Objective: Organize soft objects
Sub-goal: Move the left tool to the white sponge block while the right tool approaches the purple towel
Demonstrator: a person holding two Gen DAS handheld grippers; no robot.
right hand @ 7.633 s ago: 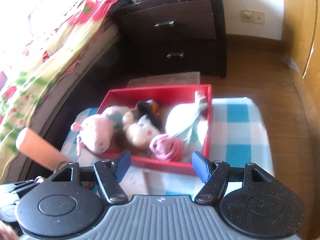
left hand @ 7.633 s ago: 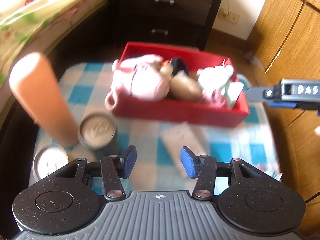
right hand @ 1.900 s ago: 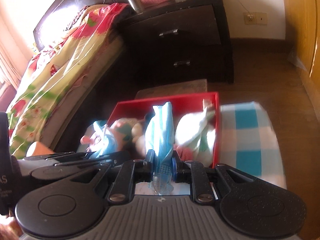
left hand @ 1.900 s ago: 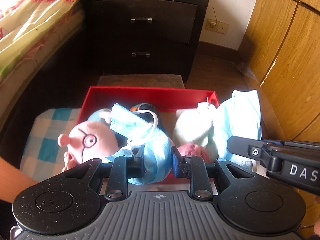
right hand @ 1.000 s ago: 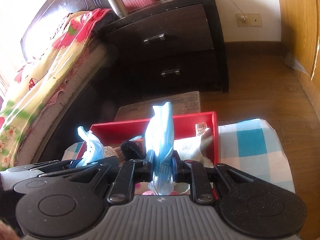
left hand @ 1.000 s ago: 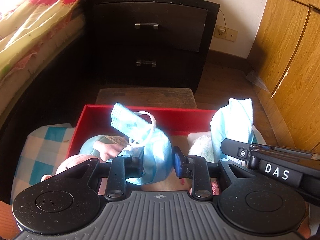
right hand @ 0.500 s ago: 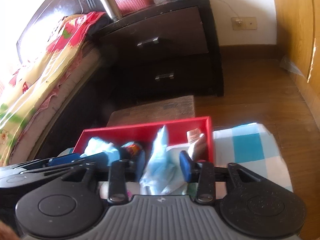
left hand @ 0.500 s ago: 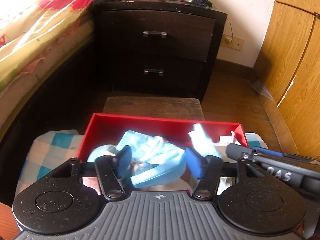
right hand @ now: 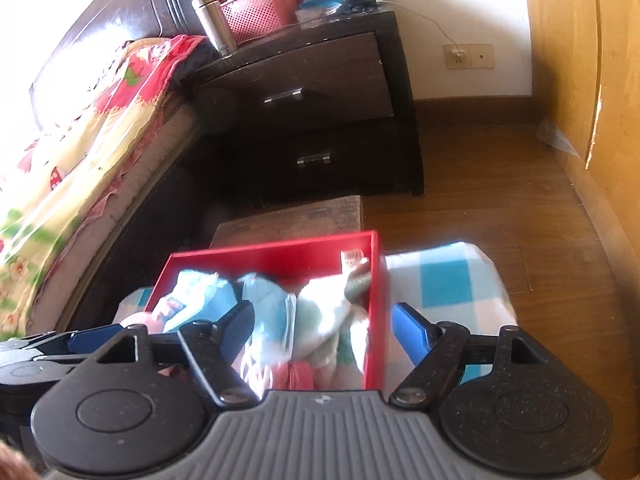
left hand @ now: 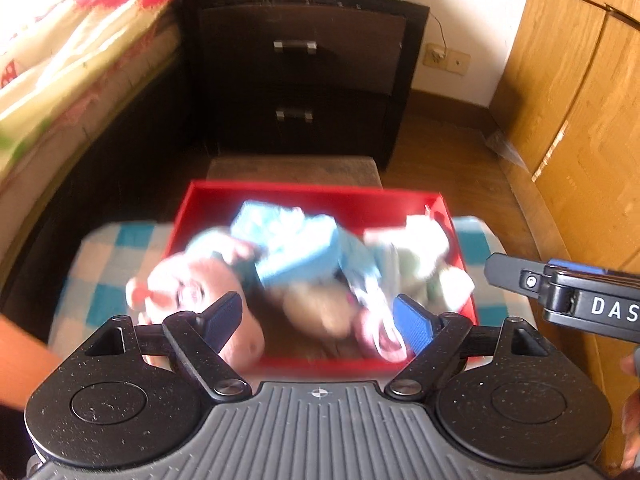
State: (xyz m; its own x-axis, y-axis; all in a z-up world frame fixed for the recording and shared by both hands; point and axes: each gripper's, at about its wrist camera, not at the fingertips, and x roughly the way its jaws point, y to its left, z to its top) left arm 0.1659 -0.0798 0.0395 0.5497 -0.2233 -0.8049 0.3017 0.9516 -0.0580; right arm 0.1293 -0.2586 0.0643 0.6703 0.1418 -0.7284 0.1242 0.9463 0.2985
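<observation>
Left tongs (left hand: 318, 316): your jaws spread wide, empty, above the box's near edge.
Right tongs (right hand: 324, 330): also wide apart, holding nothing.
Box (left hand: 304, 196): red, on the checked table (right hand: 444, 276).
Masks (left hand: 296, 246): blue, lying in the box on the plush toys (left hand: 192, 284).

Black speckled left gripper (left hand: 318, 318) and right gripper (right hand: 324, 330), blue pads, grey ribbed base, silver screws.

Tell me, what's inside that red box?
The red box holds a pink plush toy, light blue face masks and pale soft items heaped together. Whatever lies beneath the heap is covered.
</observation>
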